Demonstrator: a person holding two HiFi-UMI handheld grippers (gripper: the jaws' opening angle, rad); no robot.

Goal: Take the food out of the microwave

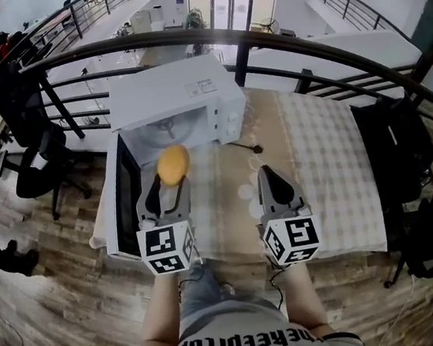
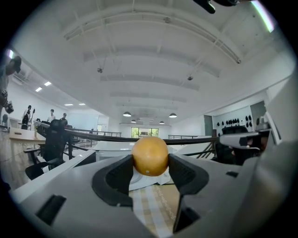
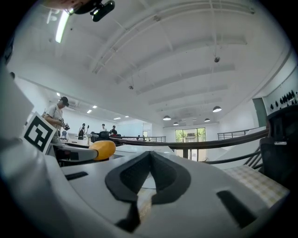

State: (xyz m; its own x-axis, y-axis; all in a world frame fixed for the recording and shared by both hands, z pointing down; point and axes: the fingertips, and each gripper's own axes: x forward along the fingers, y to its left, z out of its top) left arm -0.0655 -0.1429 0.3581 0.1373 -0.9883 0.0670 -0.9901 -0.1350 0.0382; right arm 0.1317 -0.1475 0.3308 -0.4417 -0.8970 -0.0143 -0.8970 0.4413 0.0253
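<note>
A round orange-yellow piece of food (image 1: 173,164) is pinched between the jaws of my left gripper (image 1: 173,175), held up in the air in front of the microwave. The left gripper view shows the food (image 2: 150,155) pressed on both sides by the dark pads (image 2: 182,172). The white microwave (image 1: 175,91) stands at the table's far left, its door (image 1: 125,195) swung open toward me. My right gripper (image 1: 267,173) hovers over the table to the right, jaws shut with nothing in them (image 3: 150,155). From the right gripper view the food (image 3: 103,149) shows at left.
A checkered cloth covers the table (image 1: 324,155). A black cable end (image 1: 257,149) and small white objects (image 1: 245,192) lie beside the microwave. A curved black railing (image 1: 263,41) runs behind the table. An office chair (image 1: 38,151) stands at left, and a dark chair (image 1: 402,153) at right.
</note>
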